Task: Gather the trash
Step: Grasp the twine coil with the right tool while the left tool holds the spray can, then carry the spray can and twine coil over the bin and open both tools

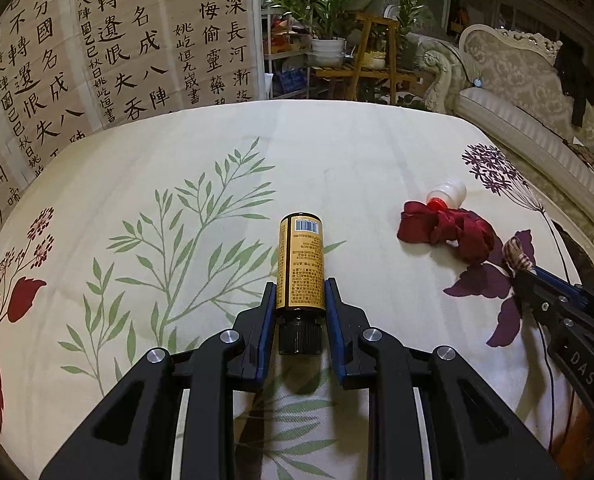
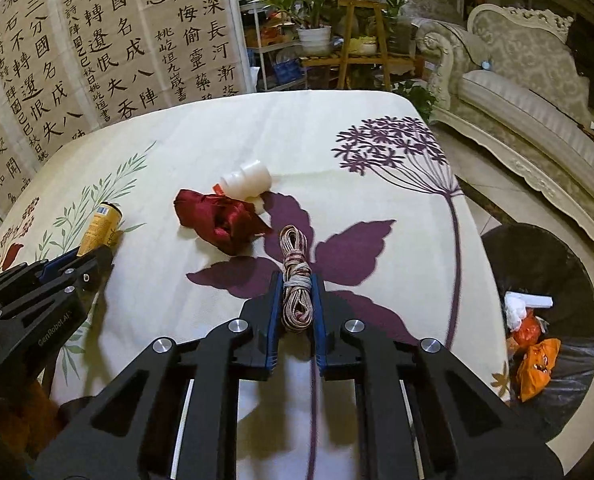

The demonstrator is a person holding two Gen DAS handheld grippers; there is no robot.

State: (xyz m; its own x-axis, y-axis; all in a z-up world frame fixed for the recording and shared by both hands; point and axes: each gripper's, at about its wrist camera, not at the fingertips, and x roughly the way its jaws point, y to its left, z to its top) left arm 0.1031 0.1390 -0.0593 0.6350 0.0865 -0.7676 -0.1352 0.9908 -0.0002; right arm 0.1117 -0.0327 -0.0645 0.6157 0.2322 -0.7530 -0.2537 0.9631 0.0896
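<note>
left tongs [image 1: 300, 294] clamped on yellow bottle [image 1: 301, 264] | right tongs [image 2: 297, 286] clamped on cord bundle [image 2: 295, 280]

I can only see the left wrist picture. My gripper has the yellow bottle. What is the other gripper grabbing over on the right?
Observer: The right gripper is shut on a rope bundle, pinching its wrapped middle.
Child: Is there a bin anywhere? I can't see one.
Observer: Yes. A trash bin lined with a black bag stands on the floor past the table's right edge.
Child: Is it empty?
Observer: No. Orange wrappers and some white scraps already lie inside.
Child: What's left on the table?
Observer: A red cloth, with a white bottle lying on its side just behind it.
</note>
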